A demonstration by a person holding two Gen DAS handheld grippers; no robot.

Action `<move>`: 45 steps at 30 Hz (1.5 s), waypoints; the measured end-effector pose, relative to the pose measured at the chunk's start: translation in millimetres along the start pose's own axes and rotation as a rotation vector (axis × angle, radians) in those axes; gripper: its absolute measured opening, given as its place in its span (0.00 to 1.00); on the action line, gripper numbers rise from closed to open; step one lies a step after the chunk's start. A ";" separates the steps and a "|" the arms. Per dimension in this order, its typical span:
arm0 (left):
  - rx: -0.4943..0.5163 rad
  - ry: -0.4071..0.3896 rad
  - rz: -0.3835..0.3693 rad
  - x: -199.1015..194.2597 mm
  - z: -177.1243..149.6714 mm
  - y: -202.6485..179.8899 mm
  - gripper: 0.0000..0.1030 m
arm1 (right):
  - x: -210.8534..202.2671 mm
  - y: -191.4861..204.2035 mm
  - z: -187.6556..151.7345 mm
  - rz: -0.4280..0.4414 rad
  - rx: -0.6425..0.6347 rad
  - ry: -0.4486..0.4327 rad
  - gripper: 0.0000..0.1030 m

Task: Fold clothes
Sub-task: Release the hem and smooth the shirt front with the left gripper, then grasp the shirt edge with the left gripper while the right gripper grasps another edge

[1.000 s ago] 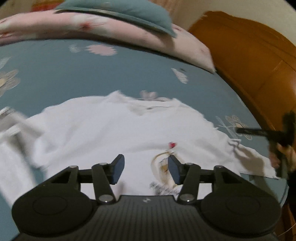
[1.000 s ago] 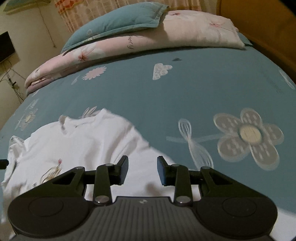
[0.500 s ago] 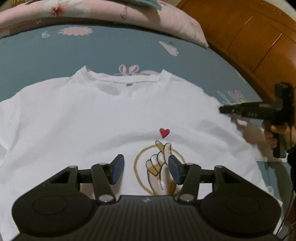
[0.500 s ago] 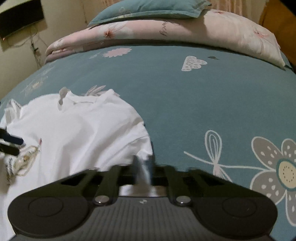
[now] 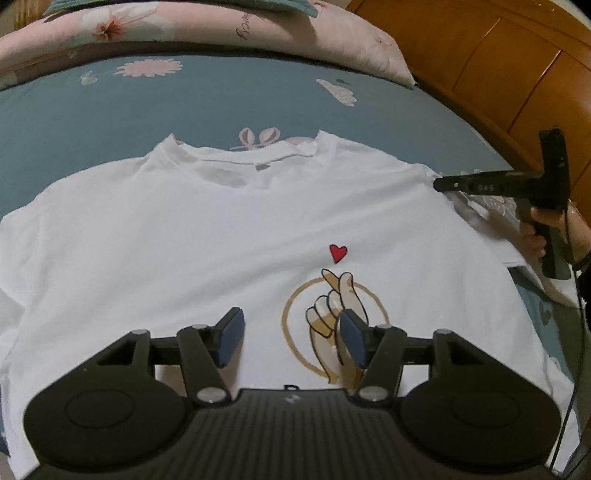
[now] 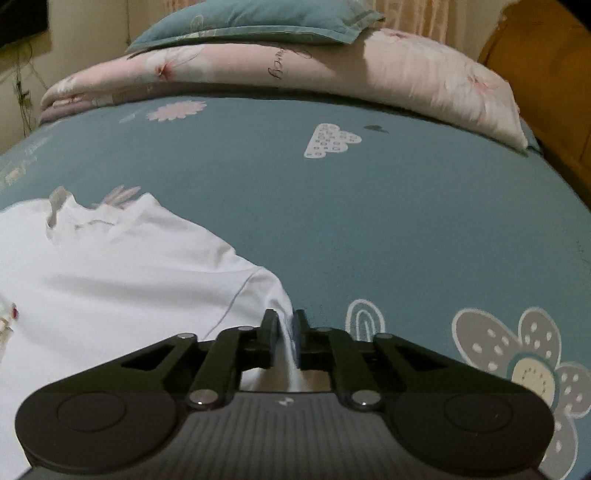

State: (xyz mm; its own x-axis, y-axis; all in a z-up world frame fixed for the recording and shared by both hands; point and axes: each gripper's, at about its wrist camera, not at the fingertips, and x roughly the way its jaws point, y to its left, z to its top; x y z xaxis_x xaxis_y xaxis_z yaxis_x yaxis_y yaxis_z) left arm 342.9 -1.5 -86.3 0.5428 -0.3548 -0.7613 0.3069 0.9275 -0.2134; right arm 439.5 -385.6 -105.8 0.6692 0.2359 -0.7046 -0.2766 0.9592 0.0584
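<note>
Lying face-up, white T-shirt (red heart print).

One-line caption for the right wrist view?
Right gripper pinching the white T-shirt's sleeve on a teal bedsheet.

White T-shirt printed with a small red heart above a tan ring enclosing a hand. Teal bed sheet patterned with pink daisies, a white cloud and grey flowers. Pink floral quilt, teal pillow. Orange-brown wooden headboard.
</note>
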 end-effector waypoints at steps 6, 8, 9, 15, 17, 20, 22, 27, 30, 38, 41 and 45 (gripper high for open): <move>-0.013 -0.051 0.041 -15.0 16.7 24.5 0.56 | -10.6 14.8 24.7 0.059 -0.056 -0.052 0.35; 0.006 -0.075 0.061 -17.2 29.1 38.8 0.56 | -7.6 23.6 37.1 0.092 -0.090 -0.057 0.36; 0.031 -0.093 0.079 -16.9 37.4 46.7 0.56 | -6.1 28.1 43.3 0.108 -0.107 -0.059 0.36; 0.218 -0.149 0.115 0.8 89.0 88.4 0.56 | 39.7 53.8 72.5 0.196 -0.209 0.003 0.37; 0.294 -0.146 0.097 13.1 106.7 100.0 0.55 | 52.2 57.9 77.4 0.220 -0.227 0.023 0.37; 0.428 -0.055 0.044 36.7 122.1 106.1 0.53 | 64.5 62.2 80.3 0.255 -0.259 0.050 0.37; 0.496 -0.009 0.034 50.6 126.4 108.2 0.51 | 68.9 64.4 80.4 0.290 -0.276 0.062 0.37; 0.553 0.058 0.001 78.6 132.8 114.6 0.41 | 78.1 64.8 78.2 0.319 -0.299 0.066 0.37; 0.567 0.053 -0.012 87.0 132.6 115.8 0.43 | 82.5 64.9 77.9 0.318 -0.304 0.038 0.37; 0.555 0.064 -0.018 90.6 129.0 113.5 0.41 | 82.8 67.5 75.7 0.373 -0.330 0.046 0.32; 0.603 0.067 -0.036 87.0 124.6 104.4 0.20 | 79.7 72.8 74.8 0.370 -0.359 0.048 0.19; 0.665 0.025 0.000 82.6 114.1 89.4 0.01 | 73.9 78.6 72.2 0.340 -0.390 0.023 0.05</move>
State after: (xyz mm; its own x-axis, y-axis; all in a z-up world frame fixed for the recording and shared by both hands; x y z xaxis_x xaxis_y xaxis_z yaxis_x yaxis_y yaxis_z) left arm 504.3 38.6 -98.3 0.5267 -0.3445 -0.7771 0.7283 0.6544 0.2034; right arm 517.0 -281.5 -102.2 0.4830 0.5164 -0.7071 -0.7150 0.6987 0.0219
